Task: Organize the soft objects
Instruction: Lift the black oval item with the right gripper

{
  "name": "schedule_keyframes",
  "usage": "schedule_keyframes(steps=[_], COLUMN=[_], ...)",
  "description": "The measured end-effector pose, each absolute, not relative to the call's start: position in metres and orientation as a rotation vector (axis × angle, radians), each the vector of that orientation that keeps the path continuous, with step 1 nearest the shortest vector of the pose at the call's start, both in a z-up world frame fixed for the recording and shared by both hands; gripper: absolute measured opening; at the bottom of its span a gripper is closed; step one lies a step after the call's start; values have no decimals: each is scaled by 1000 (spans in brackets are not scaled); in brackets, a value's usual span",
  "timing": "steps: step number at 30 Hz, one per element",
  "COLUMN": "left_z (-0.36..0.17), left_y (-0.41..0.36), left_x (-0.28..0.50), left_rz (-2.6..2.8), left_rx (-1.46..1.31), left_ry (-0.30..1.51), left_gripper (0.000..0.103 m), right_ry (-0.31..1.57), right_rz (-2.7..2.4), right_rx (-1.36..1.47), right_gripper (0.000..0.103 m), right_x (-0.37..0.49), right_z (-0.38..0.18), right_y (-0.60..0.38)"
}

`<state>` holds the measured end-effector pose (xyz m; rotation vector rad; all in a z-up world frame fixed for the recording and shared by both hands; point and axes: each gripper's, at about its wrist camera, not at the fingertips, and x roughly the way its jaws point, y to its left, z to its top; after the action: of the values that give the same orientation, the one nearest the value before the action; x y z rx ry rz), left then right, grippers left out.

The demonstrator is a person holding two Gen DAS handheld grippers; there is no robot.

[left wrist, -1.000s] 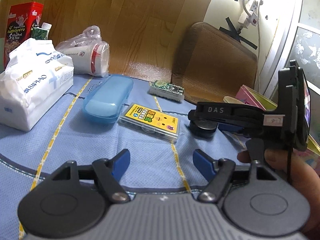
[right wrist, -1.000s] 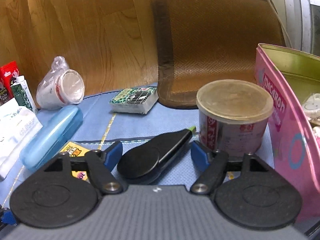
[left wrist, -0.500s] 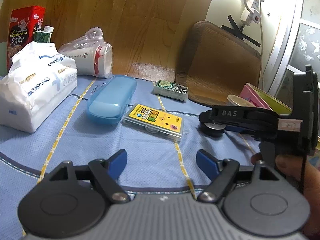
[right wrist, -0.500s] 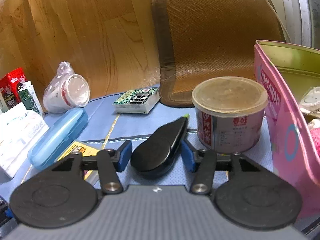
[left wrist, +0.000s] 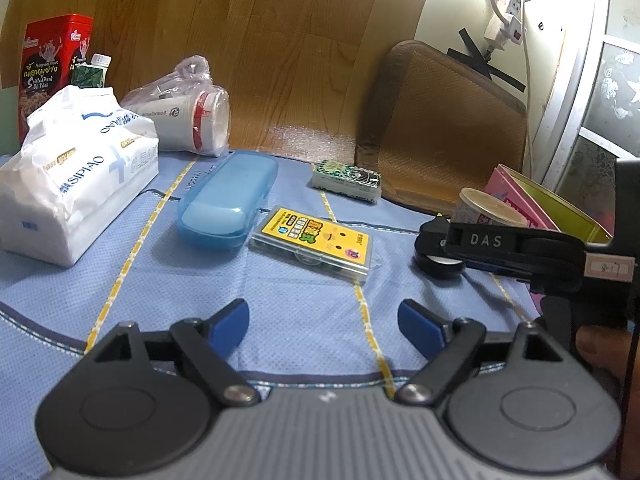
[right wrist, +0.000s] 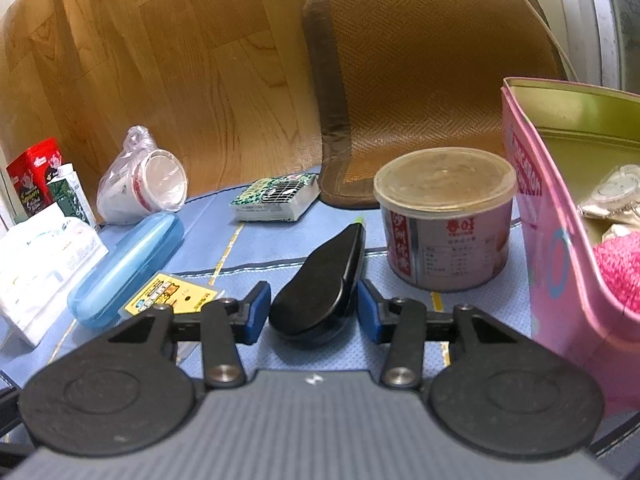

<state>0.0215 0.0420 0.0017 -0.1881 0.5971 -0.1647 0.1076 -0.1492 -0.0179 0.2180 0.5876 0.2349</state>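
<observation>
A: What is counted on the blue mat (left wrist: pixel 304 320)?

B: One white tissue pack (left wrist: pixel 76 172), one blue case (left wrist: pixel 228 200), one yellow card box (left wrist: pixel 316 242), one green patterned packet (left wrist: pixel 346 180), one bagged stack of cups (left wrist: pixel 184 116), one red tin (left wrist: pixel 52 64), one lidded can (right wrist: pixel 444 220), one pink tin (right wrist: pixel 556 232) and one black pouch (right wrist: pixel 320 284) are seen. Two grippers are present.

A: Where is the black pouch relative to the right gripper (right wrist: pixel 312 312)?

B: It is lying on the mat between the two blue fingertips, with its wide end nearest the camera and its narrow end pointing toward the can. The right pad appears to be against its side; a narrow gap is seen at the left pad. The jaws are set narrow around it, and a firm grip cannot be confirmed.

A: How does the pouch look?

B: A smooth, dark, teardrop-shaped body is shown, with a small green tip at the far end.

A: And the left gripper (left wrist: pixel 324 320)?

B: It is held wide apart above bare mat, with nothing between its fingers. The card box lies just beyond it.
</observation>
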Motion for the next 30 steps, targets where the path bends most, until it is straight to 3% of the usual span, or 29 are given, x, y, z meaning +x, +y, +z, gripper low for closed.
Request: schedule_keyframes(steps=[24,30], left_z=[2,1], left_y=[32,28], left_x=[25,26], left_rz=[-153,-139], left_rx=[-114,-82], left_ry=[618,625], left_gripper=[89,90], right_ry=[557,520], right_rz=[403,403], right_rx=[141,219], right_gripper=[51,66], right_x=[24,23], right_z=[-17,-15], right_y=[-162,-173])
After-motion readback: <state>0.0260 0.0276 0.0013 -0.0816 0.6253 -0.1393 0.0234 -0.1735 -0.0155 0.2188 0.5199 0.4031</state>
